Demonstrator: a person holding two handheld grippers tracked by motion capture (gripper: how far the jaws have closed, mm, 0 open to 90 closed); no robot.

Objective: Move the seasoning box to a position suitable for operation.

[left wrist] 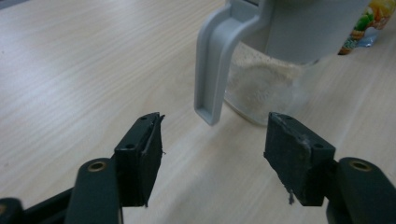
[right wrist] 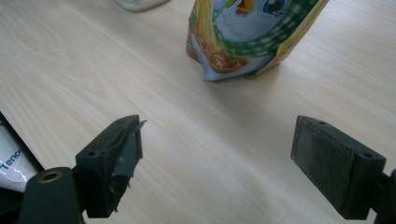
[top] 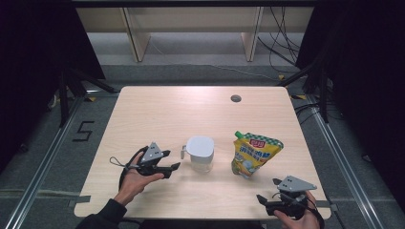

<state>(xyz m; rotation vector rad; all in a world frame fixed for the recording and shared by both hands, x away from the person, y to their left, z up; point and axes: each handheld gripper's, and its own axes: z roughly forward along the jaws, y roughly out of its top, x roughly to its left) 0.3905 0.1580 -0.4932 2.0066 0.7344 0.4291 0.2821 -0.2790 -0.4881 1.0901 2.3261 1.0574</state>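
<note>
A clear jug [top: 200, 153] with a pale grey lid and handle stands at the table's middle; in the left gripper view the jug [left wrist: 280, 70] holds something beige at its bottom. My left gripper [top: 173, 160] sits just left of it and is open. Its own view shows the left gripper [left wrist: 212, 135] with nothing between the jaws and the jug's handle [left wrist: 212, 70] just beyond their tips. A yellow and green spouted pouch [top: 253, 155] stands upright right of the jug. My right gripper [top: 267, 190] is open near the front edge, and in its own view the gripper [right wrist: 217, 149] points at the pouch [right wrist: 243, 32] from a short way off.
The light wooden table [top: 167, 109] has a round cable hole [top: 235, 98] at its far right. Beyond it are grey floor, shelf legs and loose cables [top: 282, 47]. A white label [right wrist: 11, 163] shows past the table's edge in the right gripper view.
</note>
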